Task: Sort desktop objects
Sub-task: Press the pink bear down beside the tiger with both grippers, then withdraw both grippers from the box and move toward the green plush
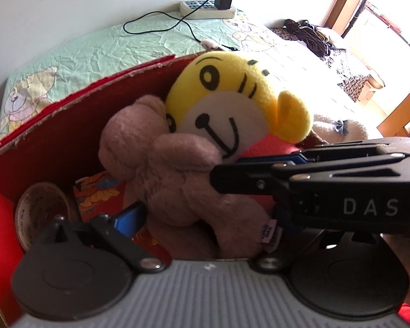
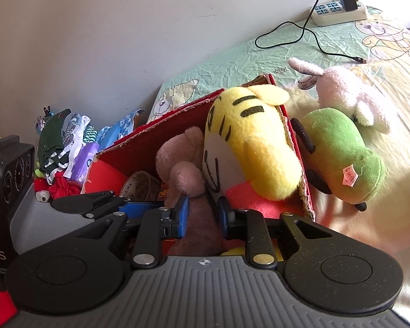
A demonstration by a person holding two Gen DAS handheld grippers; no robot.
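Right wrist view, lower centre: the right claw [image 2: 202, 214] has its blue pads [image 2: 183, 213] closed most of the way onto a limb of the pink plush bear [image 2: 177, 158], apparently pinching it. That bear lies inside the red box [image 2: 161, 134], leaning beside the yellow tiger plush [image 2: 248, 147] just beyond. It should be light, soft and squashy, so a limb or the torso gives the surest hold; fur may slip. Left wrist view: the left claw [image 1: 202, 218] stands wide open around the bear's body, holding nothing. Farther right, on the bed [image 2: 259, 63], lie a green plush [image 2: 339, 153] and a white plush [image 2: 350, 93].
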